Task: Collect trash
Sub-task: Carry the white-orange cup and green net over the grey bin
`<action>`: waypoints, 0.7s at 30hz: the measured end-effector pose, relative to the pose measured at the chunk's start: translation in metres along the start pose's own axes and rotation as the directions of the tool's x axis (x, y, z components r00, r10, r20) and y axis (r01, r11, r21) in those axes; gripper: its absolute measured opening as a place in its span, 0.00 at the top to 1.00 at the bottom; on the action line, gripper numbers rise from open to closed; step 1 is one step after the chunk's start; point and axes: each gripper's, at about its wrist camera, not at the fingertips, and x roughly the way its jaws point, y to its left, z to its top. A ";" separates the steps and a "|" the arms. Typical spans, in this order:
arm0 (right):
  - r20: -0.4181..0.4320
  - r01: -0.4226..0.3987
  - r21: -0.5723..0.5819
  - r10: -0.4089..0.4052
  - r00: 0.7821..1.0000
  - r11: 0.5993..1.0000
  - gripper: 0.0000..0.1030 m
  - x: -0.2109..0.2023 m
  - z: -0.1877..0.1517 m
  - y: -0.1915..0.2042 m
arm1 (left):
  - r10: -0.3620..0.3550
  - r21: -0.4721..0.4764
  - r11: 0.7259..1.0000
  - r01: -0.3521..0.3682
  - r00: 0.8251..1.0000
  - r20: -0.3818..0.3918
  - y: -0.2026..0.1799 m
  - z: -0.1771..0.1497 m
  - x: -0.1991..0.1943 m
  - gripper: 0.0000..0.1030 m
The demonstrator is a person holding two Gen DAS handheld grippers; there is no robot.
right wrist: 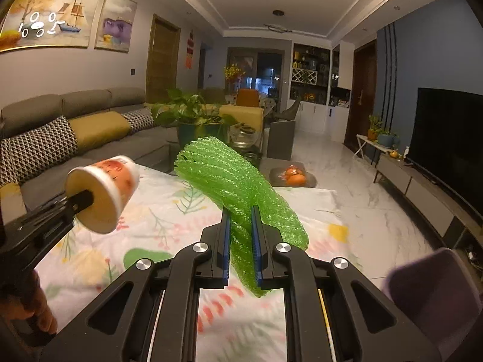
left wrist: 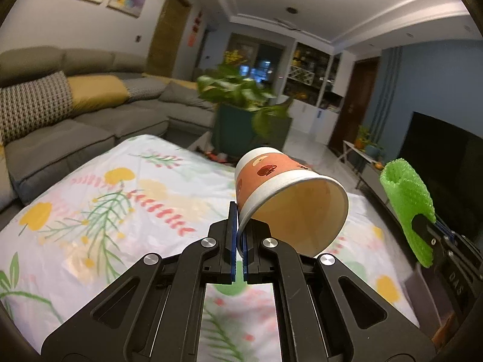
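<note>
The table [right wrist: 320, 202] is draped in a thin white cloth printed with yellow blooms, green fronds and coral sprigs, so its own surface is hidden, and its near end is cut off by the gripper frames in both views; beyond it the grey sofa [left wrist: 90, 126] with houndstooth and mustard cushions runs out of frame at the left, and the leafy potted plant [left wrist: 241, 90] is smeared with motion blur in the left wrist view; a blurred purple shape [right wrist: 434, 289] at the lower right of the right wrist view cannot be made out.

The left gripper [left wrist: 239, 235] has its blue-padded jaws closed on the rim wall of a paper cup [left wrist: 280, 187], one pad inside and one outside; the cup is lifted above the cloth, tipped with its open mouth toward the camera, smooth, tapered, orange with dark red fruit marks and white bands.

The right gripper [right wrist: 241, 241] has its jaws clamped on a green foam net sleeve [right wrist: 229, 181], ribbed, mesh-textured, curled and soft, raised above the table; its lower end hangs between the pads.

A hand [right wrist: 39, 316] on the left gripper's handle is only partly in view.
</note>
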 end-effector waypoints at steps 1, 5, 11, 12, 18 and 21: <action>0.005 0.006 0.006 -0.006 1.000 1.000 0.87 -0.008 -0.003 -0.005 | -0.019 0.015 1.000 0.019 1.000 0.000 -0.011 -0.002 -0.006 0.98; 0.030 0.042 0.039 -0.044 0.999 0.998 0.87 -0.045 -0.016 -0.031 | -0.089 0.070 0.994 0.090 0.996 -0.004 -0.051 -0.011 -0.024 0.98; 0.050 0.139 0.079 -0.143 0.988 0.987 0.87 -0.084 -0.034 -0.069 | -0.197 0.135 0.970 0.200 0.980 -0.035 -0.110 -0.029 -0.040 0.98; 0.051 0.151 0.089 -0.156 0.986 0.985 0.87 -0.088 -0.038 -0.076 | -0.214 0.144 0.965 0.218 0.976 -0.041 -0.119 -0.032 -0.042 0.98; 0.040 0.255 0.173 -0.265 0.963 0.951 0.87 -0.116 -0.060 -0.129 | -0.326 0.218 0.917 0.334 0.943 -0.074 -0.181 -0.055 -0.057 0.98; 0.032 0.304 0.224 -0.318 0.947 0.926 0.87 -0.127 -0.069 -0.155 | -0.374 0.243 0.890 0.386 0.923 -0.095 -0.207 -0.065 -0.061 0.98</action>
